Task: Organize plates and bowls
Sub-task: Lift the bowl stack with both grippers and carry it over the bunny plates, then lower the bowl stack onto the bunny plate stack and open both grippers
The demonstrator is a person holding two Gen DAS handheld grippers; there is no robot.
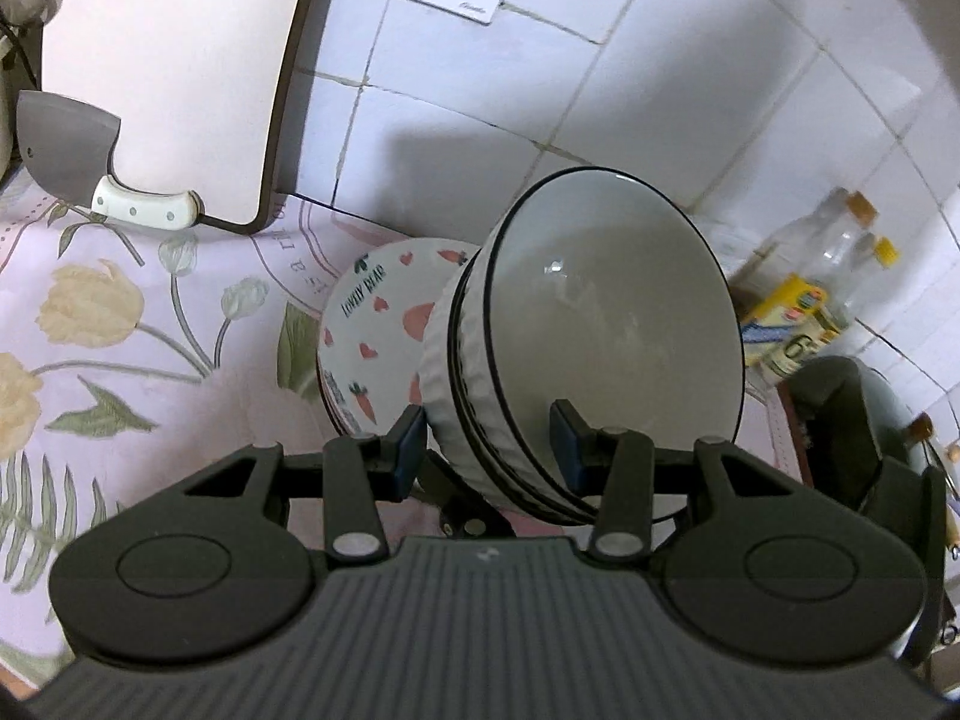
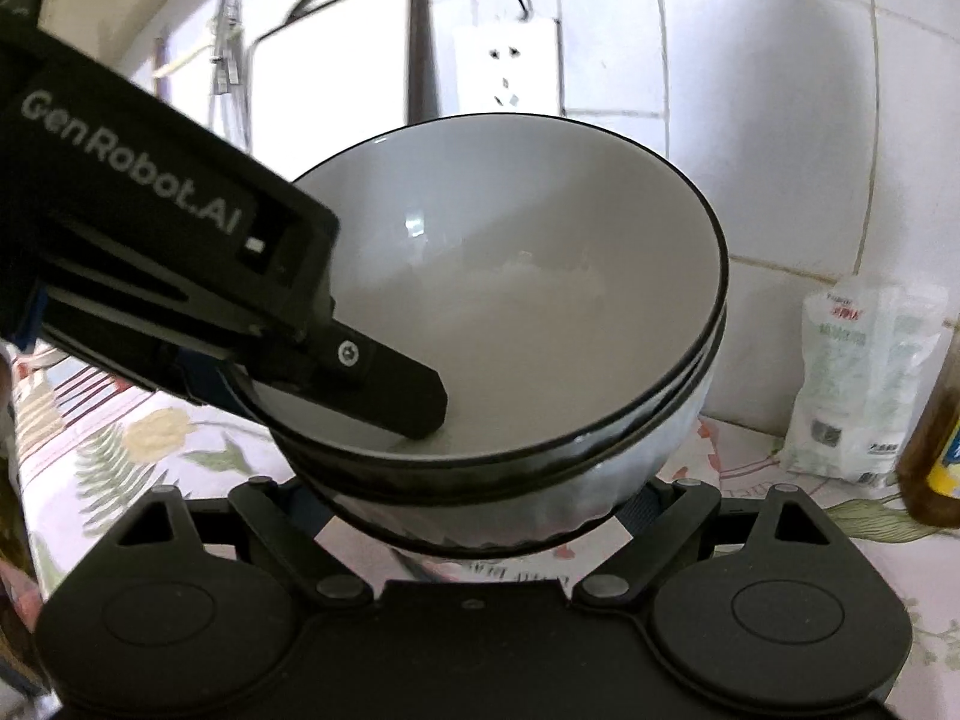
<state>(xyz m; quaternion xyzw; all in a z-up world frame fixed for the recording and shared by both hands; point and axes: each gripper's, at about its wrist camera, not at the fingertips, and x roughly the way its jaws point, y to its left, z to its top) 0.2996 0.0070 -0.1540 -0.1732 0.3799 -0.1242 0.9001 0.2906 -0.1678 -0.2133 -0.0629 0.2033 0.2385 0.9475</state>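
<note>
L gripper (image 1: 492,444) fingers pinch the near rim of the nested grey bowls (image 1: 606,330), one finger (image 1: 567,438) inside, one outside: rim grip, prob. so the stack lifts as one. Stack tilted, above the worktop (image 1: 120,360). Carrot-print plates (image 1: 378,324) at 9 o'clock of it, touching or not unclear. R gripper (image 2: 480,510) under the stack, fingers wide, contact unclear; likely support.
</note>
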